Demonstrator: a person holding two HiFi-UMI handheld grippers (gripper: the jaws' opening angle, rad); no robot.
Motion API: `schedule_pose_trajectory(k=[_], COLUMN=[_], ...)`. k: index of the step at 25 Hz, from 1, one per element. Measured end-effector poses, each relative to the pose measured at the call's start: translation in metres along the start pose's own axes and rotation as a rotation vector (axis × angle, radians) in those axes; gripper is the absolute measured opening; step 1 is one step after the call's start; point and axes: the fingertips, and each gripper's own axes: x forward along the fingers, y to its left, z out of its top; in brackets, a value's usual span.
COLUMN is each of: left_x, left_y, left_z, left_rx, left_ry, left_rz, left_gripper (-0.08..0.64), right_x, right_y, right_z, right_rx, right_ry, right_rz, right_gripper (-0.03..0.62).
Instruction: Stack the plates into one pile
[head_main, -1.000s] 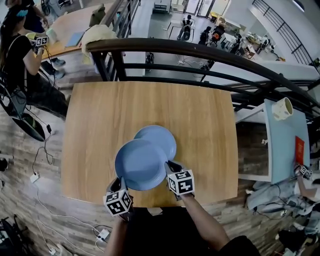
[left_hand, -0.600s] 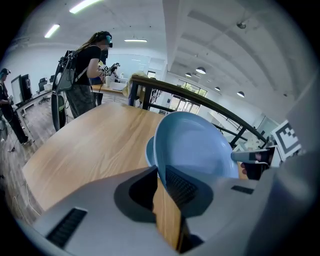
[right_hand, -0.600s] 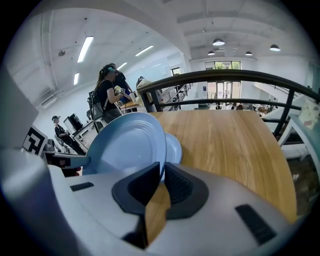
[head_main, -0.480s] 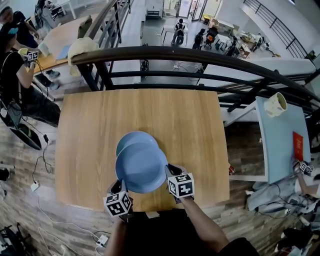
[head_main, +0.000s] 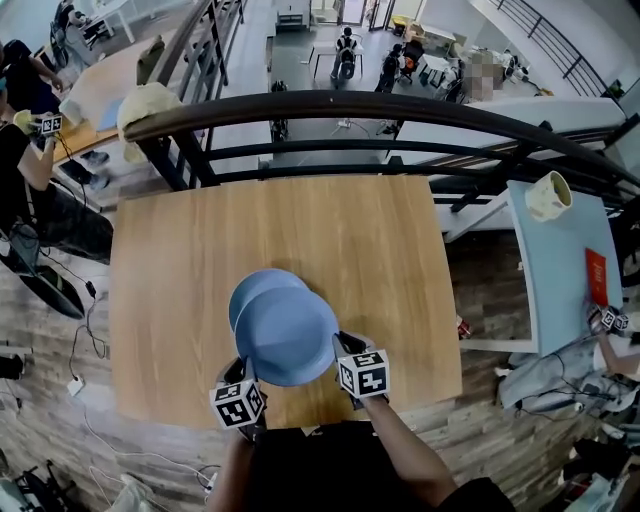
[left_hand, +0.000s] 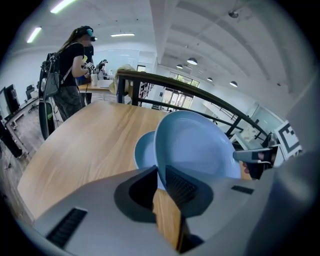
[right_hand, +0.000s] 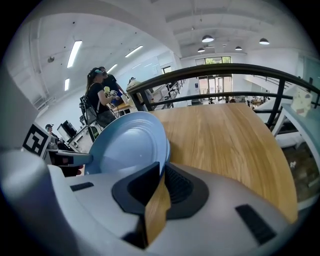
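I had the upper plate (head_main: 287, 338) hanging face up and close to level over the near middle of the table (head_main: 350, 230). It was round, so it had no long axis to speak of. Its rim was pinched at two spots, near-left and near-right.

The left claw (left_hand: 161, 180) was narrowed down onto the near-left rim, pads pressing on either face of the edge. The right claw (right_hand: 162, 181) was closed just as narrowly on the near-right rim.

The lower plate (head_main: 250, 290) lay flat on the table, also face up, offset to the far left of the one I was carrying.

Most of the lower plate was covered by the upper one. Only a crescent of it showed at the far-left side. I could not tell whether the two plates were touching or a little apart. In the head view the marker cubes hid much of both claws.
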Motion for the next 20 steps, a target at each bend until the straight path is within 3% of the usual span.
schedule_pose_trajectory(k=[20], left_x=[0.049], left_y=[0.043], left_z=[0.029], left_rx=[0.040], left_ry=[0.077], left_rz=[-0.047], left_gripper=[0.064], right_x=[0.050], right_y=[0.015], right_z=[0.013], right_rx=[0.058], right_ry=[0.032], right_rz=[-0.051], right_gripper=[0.050])
